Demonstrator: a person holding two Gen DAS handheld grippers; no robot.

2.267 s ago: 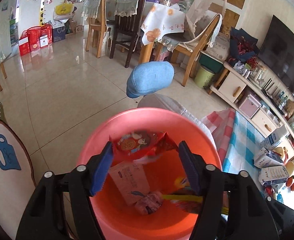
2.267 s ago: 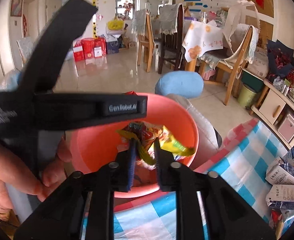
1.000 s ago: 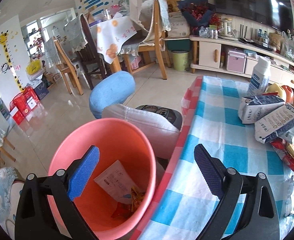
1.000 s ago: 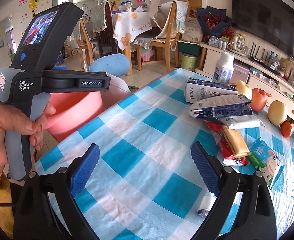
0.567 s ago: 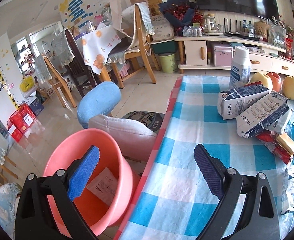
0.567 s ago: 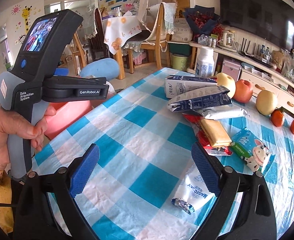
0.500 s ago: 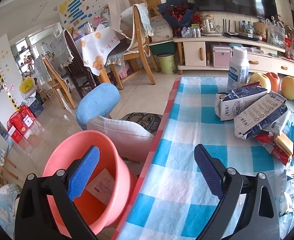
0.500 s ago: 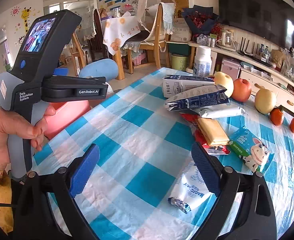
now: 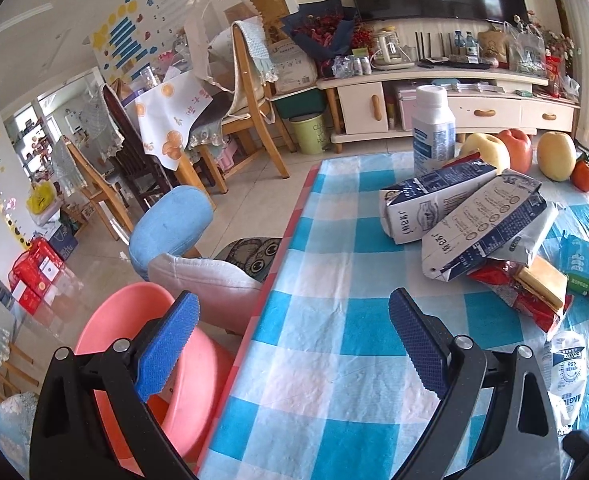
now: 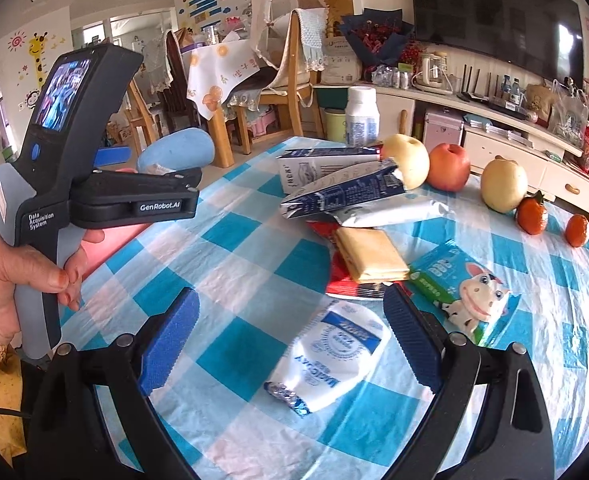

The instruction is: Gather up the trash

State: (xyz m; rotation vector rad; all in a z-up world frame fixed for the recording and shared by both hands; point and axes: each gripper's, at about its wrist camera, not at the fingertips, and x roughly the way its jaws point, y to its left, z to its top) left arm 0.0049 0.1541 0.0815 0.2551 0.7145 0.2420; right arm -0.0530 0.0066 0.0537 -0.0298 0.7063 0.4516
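Note:
A pink bin (image 9: 198,392) stands on the floor beside the table's left edge. Trash lies on the blue checked tablecloth (image 9: 326,344): two dark milk cartons (image 9: 482,224) (image 10: 342,194), a red wrapper with a yellow biscuit pack (image 10: 370,254), a green cow-print pack (image 10: 462,284) and a white pouch (image 10: 334,360). My right gripper (image 10: 290,344) is open just above the white pouch, which lies between its fingers. My left gripper (image 9: 290,344) is open and empty over the table's left edge, between bin and cartons.
A white bottle (image 9: 432,128), apples and small oranges (image 10: 532,214) stand at the table's far side. A blue stool (image 9: 170,224) and a cushioned seat (image 9: 210,280) sit beside the bin. A hand (image 10: 10,280) holds the left gripper's handle. Chairs and a TV cabinet lie beyond.
Both grippers let go of wrappers over the bin, opened, and swung right onto the table. The right one has closed in on the white pouch.

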